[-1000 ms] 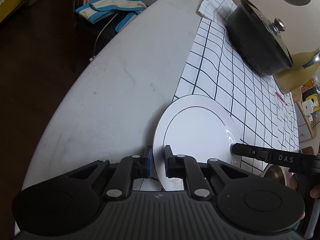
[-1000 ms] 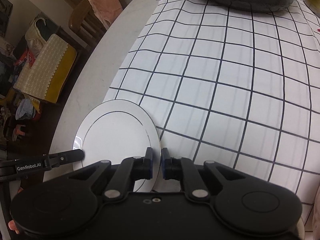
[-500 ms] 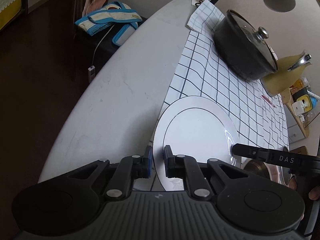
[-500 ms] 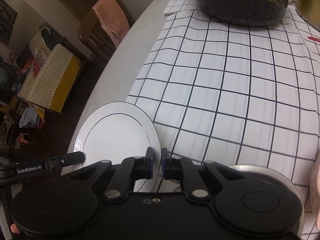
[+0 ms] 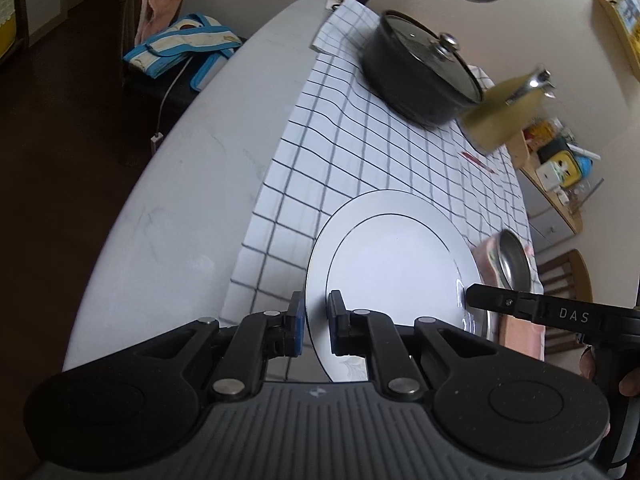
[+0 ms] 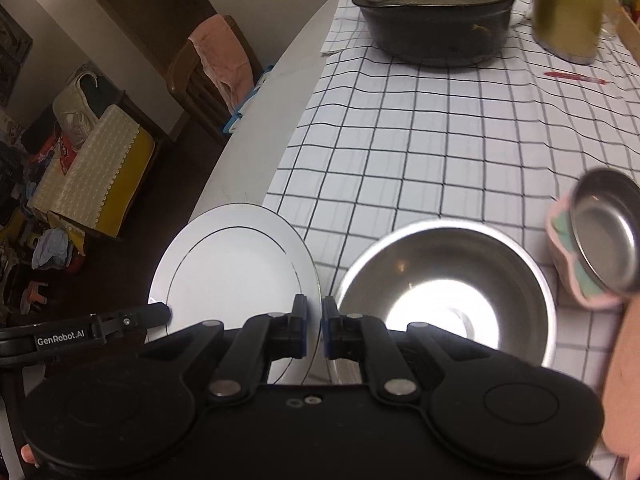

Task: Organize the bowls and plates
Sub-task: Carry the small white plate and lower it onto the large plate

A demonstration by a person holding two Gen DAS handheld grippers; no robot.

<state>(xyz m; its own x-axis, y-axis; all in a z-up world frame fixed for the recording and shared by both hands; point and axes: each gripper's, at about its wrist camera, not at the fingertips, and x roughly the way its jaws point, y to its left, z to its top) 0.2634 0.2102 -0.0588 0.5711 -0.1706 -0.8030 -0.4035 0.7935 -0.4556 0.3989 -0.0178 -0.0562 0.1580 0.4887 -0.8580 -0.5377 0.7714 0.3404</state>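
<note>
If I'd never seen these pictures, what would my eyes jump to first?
Probably the big white plate, held up at the near edge of the table with tongs pinching its rim from both sides. Next comes the shiny steel bowl right beside it on the checked cloth, then the black lidded pot at the far end.

White table (image 5: 192,184); checked cloth (image 6: 440,140)

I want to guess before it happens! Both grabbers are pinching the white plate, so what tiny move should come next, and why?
Probably carry the round white plate sideways, toward the big shiny steel bowl on the checked cloth. The left gripper and right gripper each pinch an opposite rim, so it looks lifted and tilted. The bowl sits right beside it, which suggests stacking there.
</note>
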